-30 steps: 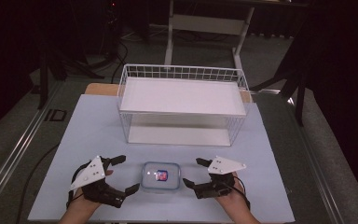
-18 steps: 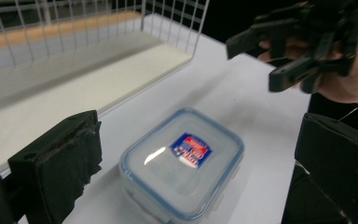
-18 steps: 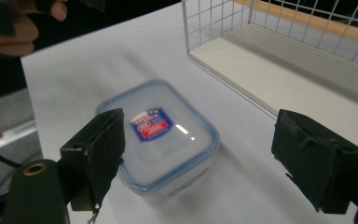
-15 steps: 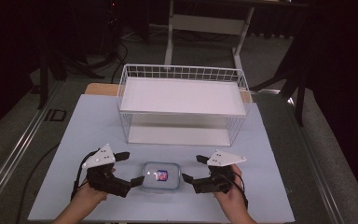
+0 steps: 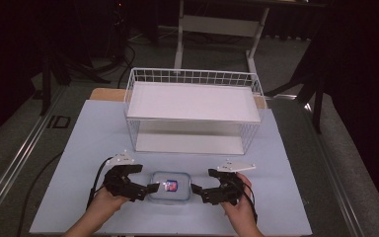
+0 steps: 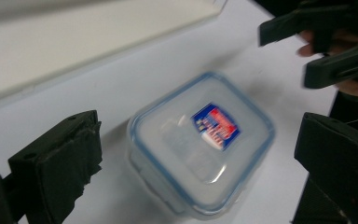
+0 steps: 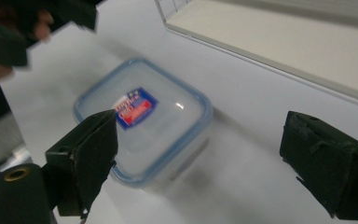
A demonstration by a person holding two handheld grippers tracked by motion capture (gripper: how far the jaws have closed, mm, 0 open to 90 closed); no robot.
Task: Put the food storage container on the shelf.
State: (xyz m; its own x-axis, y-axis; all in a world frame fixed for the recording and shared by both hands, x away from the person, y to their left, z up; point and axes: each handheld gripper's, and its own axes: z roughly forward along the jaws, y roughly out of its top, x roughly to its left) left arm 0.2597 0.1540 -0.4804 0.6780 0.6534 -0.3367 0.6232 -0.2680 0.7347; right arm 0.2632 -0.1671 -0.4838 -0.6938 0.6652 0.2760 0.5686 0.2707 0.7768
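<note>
A clear plastic food container (image 5: 169, 186) with a blue-rimmed lid and a red and blue label lies on the white table near its front edge. My left gripper (image 5: 147, 178) is at the container's left side, open, its jaws wide apart. In the left gripper view the container (image 6: 200, 144) lies ahead between the jaws of the left gripper (image 6: 200, 161), untouched. My right gripper (image 5: 203, 180) is at the container's right side, open; its jaws have just been opening. In the right gripper view the container (image 7: 142, 119) sits by the left jaw of the right gripper (image 7: 207, 161), not pressed.
A white wire basket (image 5: 192, 108) with a flat white board on top stands behind the container, mid-table. The table's front edge (image 5: 168, 232) runs just below the hands. Dark floor, cables and stand legs surround the table.
My left gripper has moved right, up to the container's left side. The right gripper has stayed beside the container's right side, jaws a little wider.
</note>
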